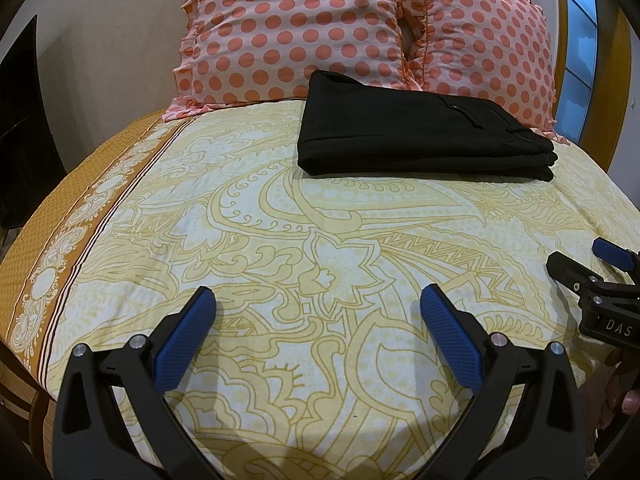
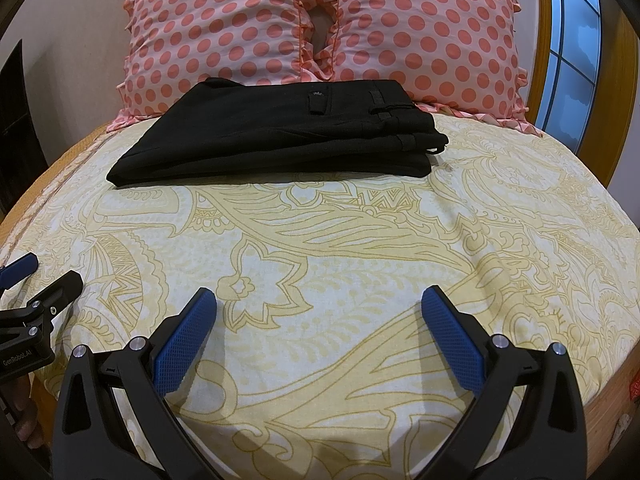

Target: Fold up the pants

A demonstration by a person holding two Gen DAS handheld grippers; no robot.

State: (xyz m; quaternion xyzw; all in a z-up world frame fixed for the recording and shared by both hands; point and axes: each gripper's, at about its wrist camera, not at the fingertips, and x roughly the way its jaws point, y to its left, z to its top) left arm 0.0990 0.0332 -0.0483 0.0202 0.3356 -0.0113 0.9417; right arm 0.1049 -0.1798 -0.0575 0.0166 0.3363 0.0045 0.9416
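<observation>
Black pants lie folded in a flat rectangular stack on the yellow patterned bedsheet, just in front of the pillows; they also show in the right wrist view. My left gripper is open and empty, hovering above the sheet well short of the pants. My right gripper is open and empty too, the same distance back. The right gripper shows at the right edge of the left wrist view, and the left gripper at the left edge of the right wrist view.
Two pink pillows with orange polka dots stand against the wall behind the pants. A wooden bed frame and a window are at the right. A dark piece of furniture stands at the left.
</observation>
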